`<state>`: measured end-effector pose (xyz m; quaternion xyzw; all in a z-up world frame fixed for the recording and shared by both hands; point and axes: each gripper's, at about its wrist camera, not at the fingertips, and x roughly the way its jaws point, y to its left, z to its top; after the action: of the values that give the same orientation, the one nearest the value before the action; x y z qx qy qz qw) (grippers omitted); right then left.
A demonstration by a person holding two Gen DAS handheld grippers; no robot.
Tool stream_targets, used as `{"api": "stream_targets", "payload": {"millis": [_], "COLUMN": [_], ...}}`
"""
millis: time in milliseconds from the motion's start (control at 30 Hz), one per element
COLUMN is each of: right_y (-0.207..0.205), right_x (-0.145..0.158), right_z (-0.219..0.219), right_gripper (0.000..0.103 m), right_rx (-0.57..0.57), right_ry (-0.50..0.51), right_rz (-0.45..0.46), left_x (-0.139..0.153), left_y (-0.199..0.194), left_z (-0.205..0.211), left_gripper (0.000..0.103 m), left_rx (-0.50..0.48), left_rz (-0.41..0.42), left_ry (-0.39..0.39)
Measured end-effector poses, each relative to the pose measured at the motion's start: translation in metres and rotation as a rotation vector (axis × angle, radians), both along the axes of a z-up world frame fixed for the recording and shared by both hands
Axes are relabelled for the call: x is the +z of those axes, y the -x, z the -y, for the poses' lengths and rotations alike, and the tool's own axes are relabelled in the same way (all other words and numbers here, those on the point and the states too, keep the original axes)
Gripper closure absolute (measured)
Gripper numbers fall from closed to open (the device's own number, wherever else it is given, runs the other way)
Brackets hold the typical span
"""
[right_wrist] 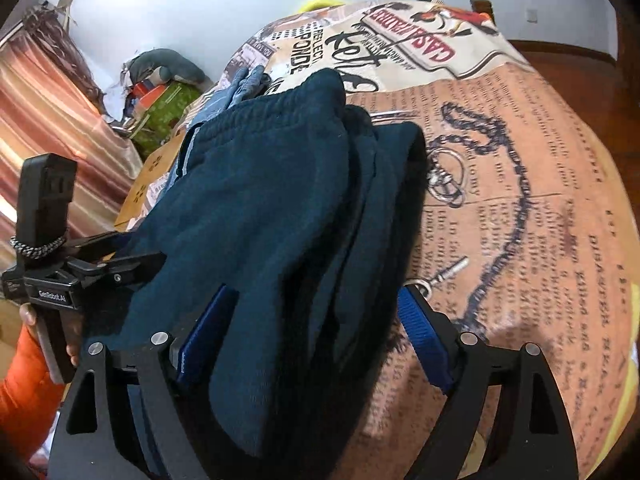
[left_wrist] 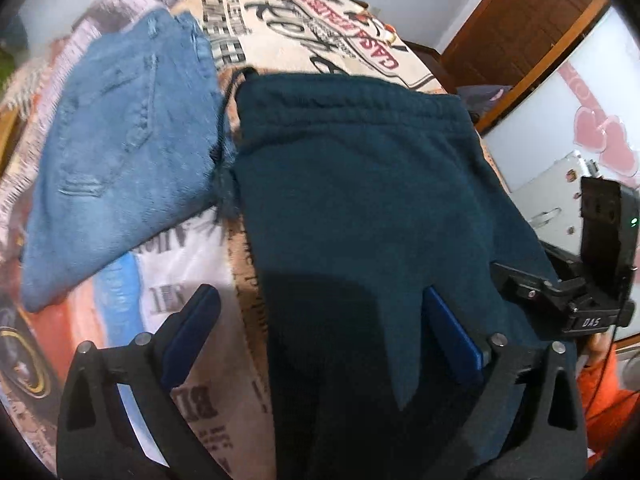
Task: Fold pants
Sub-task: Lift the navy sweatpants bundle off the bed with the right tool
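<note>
Dark teal pants (left_wrist: 360,184) are lying folded on a printed cloth (left_wrist: 280,28) covering the surface beneath; whether that is a bed or a counter cannot be told. The elastic waistband is sitting at the far end, and a drawstring is trailing off its left corner. In the right wrist view the pants (right_wrist: 256,216) are showing as a thick stack of several layers with a rounded fold along the right edge.

The left gripper (left_wrist: 320,332) is hanging over the near left part of the stack with its jaws spread wide; one blue pad is over the pants, the other over bare cloth, and neither seems to be pressing fabric. The right gripper (right_wrist: 316,332) is likewise standing wide, its jaws straddling the near right edge of the stack, with nothing clamped.

Risks, as a judgement: a gripper closing on the top layer alone would be peeling the stack apart rather than moving it whole. A pad catching the loose drawstring would be dragging the waistband askew. The uneven layers on the right could be slipping sideways if nudged.

Folded blue jeans (left_wrist: 116,152) are lying just beside the pants on the left, touching or nearly so. An orange sleeve (right_wrist: 24,396) is showing at the edge.
</note>
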<state>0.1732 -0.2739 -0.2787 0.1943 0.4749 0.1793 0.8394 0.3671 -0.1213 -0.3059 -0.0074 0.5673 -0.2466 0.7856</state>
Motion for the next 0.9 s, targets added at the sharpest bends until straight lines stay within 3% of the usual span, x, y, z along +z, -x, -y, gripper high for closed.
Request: {"api": "stream_targets", "payload": {"millis": [133, 467, 533, 700, 767, 900], "right_y": [-0.008, -0.017, -0.017, -0.014, -0.008, -0.002], "right_x": [-0.009, -0.018, -0.016, -0.001, 0.009, 0.027], "right_z": [0.006, 0.008, 0.009, 0.007, 0.005, 0.0], "right_gripper": [0.015, 0.015, 0.028, 0.051, 0.056, 0.064], "right_rx": [0.017, 0.057, 0.061, 0.076, 0.085, 0.095], "right_ry": [-0.068, -0.161, -0.17, -0.113, -0.077, -0.025], "right_rz": [-0.026, -0.058, -0.053, -0.016, 0.01, 0.066], "left_x": [-0.01, -0.012, -0.008, 0.004, 0.011, 0.03], "left_y": [-0.014, -0.033, -0.032, -0.022, -0.015, 0.003], "left_z": [-0.003, 0.011, 0.014, 0.021, 0.021, 0.023], "left_gripper": [0.0, 0.004, 0.017, 0.027, 0.039, 0.05], "left_rx": [-0.008, -0.074, -0.101, -0.123, -0.136, -0.156], "left_rz": [-0.077, -0.094, -0.101, -0.036, 0.0, 0.078], "left_ry": [0.065, 0.118, 0.143, 0.108, 0.099, 0.086]}}
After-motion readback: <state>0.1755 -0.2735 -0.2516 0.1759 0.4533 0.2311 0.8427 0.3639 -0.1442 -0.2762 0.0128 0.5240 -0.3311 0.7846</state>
